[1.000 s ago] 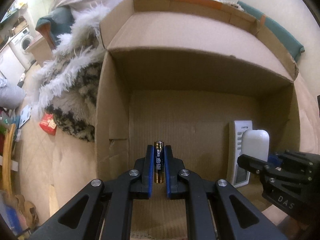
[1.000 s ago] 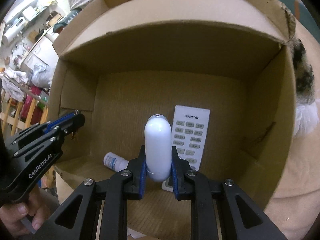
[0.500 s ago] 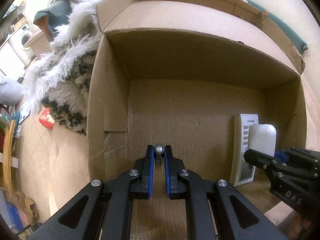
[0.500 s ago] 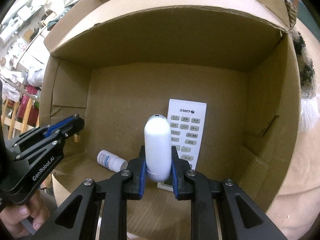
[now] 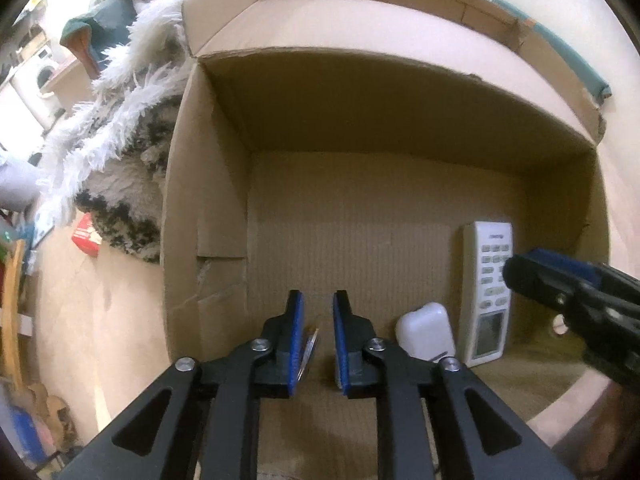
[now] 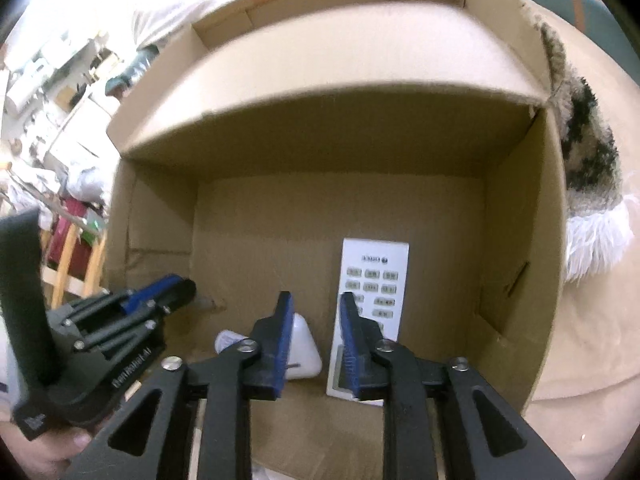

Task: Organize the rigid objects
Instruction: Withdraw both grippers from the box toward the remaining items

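Battery (image 5: 310, 343) – between pads of left tool (image 5: 317, 334), jaws opening, release step. White case (image 6: 303, 347) on box (image 6: 360, 208) floor under right tool (image 6: 314, 334), jaws opening. Next – lift both tools out.

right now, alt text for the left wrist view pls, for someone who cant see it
The left gripper, jaws opening, lets go of a battery over the floor of a cardboard box. A small white case and a white remote lie to its right, with the right gripper entering from the right edge.
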A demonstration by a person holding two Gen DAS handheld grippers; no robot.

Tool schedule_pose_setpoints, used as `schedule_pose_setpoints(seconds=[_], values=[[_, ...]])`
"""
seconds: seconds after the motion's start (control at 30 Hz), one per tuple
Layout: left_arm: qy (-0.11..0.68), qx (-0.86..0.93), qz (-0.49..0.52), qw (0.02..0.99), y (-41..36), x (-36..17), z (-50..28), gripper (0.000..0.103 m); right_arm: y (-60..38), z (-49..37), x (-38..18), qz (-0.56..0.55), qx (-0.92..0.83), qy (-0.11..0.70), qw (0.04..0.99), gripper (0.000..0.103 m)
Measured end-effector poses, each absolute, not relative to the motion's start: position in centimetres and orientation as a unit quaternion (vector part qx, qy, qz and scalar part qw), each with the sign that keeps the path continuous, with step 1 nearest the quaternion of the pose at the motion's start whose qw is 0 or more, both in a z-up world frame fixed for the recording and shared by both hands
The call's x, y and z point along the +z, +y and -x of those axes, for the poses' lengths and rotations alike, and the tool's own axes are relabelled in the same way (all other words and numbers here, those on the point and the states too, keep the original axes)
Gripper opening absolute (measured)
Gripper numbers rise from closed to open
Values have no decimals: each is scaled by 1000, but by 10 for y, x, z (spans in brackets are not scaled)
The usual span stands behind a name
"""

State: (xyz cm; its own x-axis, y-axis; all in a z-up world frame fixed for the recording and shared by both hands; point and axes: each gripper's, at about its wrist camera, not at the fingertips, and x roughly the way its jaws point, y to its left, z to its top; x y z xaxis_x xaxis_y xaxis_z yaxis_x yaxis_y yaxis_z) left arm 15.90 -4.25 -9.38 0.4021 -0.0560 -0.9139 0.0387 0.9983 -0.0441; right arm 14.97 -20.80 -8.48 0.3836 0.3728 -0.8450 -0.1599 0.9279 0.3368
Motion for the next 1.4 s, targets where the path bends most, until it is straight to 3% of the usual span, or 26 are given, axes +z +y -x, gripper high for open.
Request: schedule_pose_setpoints(seconds=[0.03, 0.07, 0.2, 0.3, 0.33, 0.37, 0.93, 1.4], values=[[545, -30, 10, 838, -41, -91, -158, 19, -210, -149, -82, -109, 163, 524, 829, 71], [544, -33, 12, 838, -42, -90, -158, 22, -212, -149, -79, -117, 165, 517, 832, 76], [539, -48, 21, 841, -44, -87, -157, 35, -218, -150, -73, -127, 158, 508, 837, 79], [530, -57, 12, 846, -51, -83, -153, 57, -218, -151, -72, -130, 161, 509, 835, 79], [524, -51, 2, 851, -53, -81, -151, 70, -220, -152, -70, -129, 161, 510, 835, 80], [517, -47, -2, 854, -55, -79, -149, 73, -220, -153, -70, -129, 161, 510, 835, 81], [488, -24, 21, 872, -22, -39, -140, 73, -233, -138, -49, -147, 156, 482, 849, 84], [487, 3, 58, 871, -6, -20, -79, 73, -245, -89, -34, -161, 160, 475, 850, 84]])
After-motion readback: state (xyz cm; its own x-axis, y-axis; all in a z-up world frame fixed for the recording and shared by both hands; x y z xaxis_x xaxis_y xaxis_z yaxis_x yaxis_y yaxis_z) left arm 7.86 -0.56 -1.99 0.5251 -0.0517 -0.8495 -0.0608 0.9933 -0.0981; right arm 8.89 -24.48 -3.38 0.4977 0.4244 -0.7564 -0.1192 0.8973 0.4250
